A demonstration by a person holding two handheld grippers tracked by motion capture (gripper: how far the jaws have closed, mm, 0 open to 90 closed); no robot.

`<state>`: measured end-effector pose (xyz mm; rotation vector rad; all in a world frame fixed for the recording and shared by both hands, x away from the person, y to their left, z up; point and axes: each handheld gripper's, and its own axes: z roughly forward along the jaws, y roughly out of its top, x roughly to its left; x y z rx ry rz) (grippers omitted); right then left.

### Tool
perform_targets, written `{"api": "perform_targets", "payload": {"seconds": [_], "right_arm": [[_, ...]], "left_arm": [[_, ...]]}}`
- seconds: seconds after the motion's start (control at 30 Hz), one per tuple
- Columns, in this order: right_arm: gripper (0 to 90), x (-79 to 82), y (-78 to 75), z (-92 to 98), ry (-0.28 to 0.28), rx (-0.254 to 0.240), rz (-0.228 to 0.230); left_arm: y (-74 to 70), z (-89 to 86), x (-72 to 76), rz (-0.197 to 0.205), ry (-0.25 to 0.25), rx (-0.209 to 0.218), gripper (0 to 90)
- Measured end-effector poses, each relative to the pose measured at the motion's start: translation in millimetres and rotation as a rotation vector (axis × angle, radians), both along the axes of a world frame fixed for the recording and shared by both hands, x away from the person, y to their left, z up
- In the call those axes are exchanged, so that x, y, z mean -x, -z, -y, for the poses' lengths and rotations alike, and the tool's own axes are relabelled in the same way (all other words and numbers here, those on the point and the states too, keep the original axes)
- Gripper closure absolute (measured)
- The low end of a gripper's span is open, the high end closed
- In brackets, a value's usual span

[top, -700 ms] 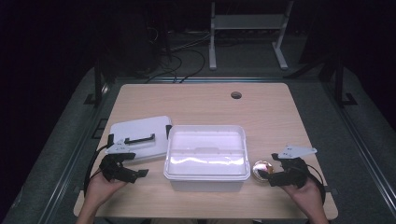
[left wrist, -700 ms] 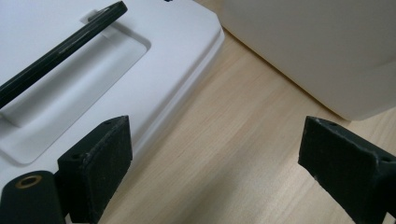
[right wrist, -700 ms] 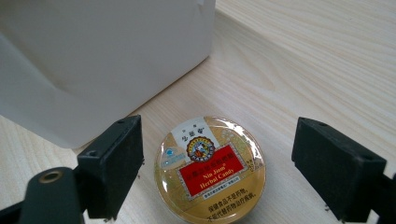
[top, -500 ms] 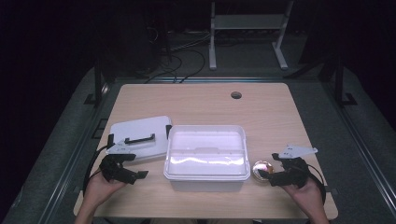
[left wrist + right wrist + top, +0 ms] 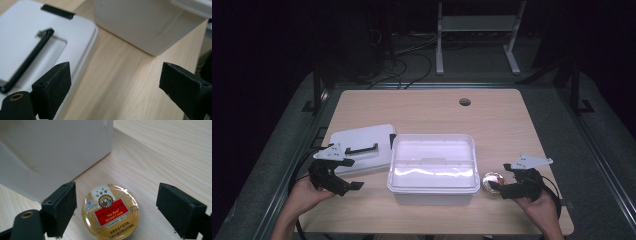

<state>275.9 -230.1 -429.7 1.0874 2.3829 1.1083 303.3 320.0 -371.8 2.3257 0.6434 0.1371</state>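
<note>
A white plastic box [image 5: 432,167] stands near the table's front middle, its side wall [image 5: 45,155] close in the right gripper view. A flat white lid [image 5: 362,147] with a black handle [image 5: 27,60] lies to its left. A small round gold candy tin [image 5: 492,183] with a red label [image 5: 111,213] rests right of the box. My right gripper [image 5: 116,212] stands open with the tin between its jaws, the pads clear of it. My left gripper [image 5: 113,92] is open over bare wood beside the lid's edge, holding nothing.
The wooden table [image 5: 427,112] has a round cable hole [image 5: 465,102] at the back right. Beyond it stand a white metal frame [image 5: 475,30] and loose cables [image 5: 402,55] on a dark floor. The person's hands [image 5: 539,210] come in at the front edge.
</note>
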Motion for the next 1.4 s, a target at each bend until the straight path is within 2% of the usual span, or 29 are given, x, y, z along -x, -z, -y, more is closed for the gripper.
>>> {"api": "perform_targets", "payload": {"seconds": [0.13, 0.17, 0.27, 0.33, 0.37, 0.57, 0.7, 1.0, 1.1, 1.33, 1.4], "right_arm": [[16.1, -0.2, -1.6, -1.0, -0.001, -0.002, 0.005], [16.1, -0.2, -1.6, -1.0, -0.001, -0.002, 0.005], [16.0, -0.7, -1.5, -1.5, -0.005, 0.002, 0.002], [16.0, -0.8, -1.8, -1.9, -0.006, 0.000, 0.000], [16.1, -0.8, -2.1, -2.1, -0.008, 0.001, 0.004], [16.0, -0.4, -2.6, -2.8, -0.013, 0.006, 0.001], [16.0, -0.5, -3.0, -2.8, -0.015, 0.005, 0.002], [16.0, -0.7, -3.5, -2.3, -0.017, 0.005, 0.002], [16.0, -0.9, -3.4, -2.2, -0.019, 0.007, 0.003], [16.0, -1.4, -3.6, -2.5, -0.020, 0.006, 0.000], [16.0, -1.3, -4.2, -2.4, -0.023, 0.005, 0.004]], "left_arm": [[-22.8, 6.4, -3.7, 0.007, 0.057, -0.031, 9.9], [-22.8, 6.4, -3.7, 0.007, 0.057, -0.031, 9.9], [-38.4, 13.4, -5.3, 0.018, 0.102, -0.053, 9.9], [-42.5, 15.4, -5.9, 0.022, 0.120, -0.059, 13.4], [-50.5, 21.6, -6.9, 0.023, 0.142, -0.068, 13.4], [-70.9, 41.2, -9.7, 0.039, 0.205, -0.093, 13.5], [-82.7, 57.1, -13.1, 0.053, 0.248, -0.128, 13.5], [-98.8, 92.4, -21.7, 0.056, 0.327, -0.170, 14.3], [-102.0, 102.0, -25.3, 0.057, 0.348, -0.190, 14.4], [-105.4, 120.5, -30.9, 0.046, 0.382, -0.202, 15.8], [-106.8, 130.3, -32.9, 0.045, 0.400, -0.215, 16.3]]}}
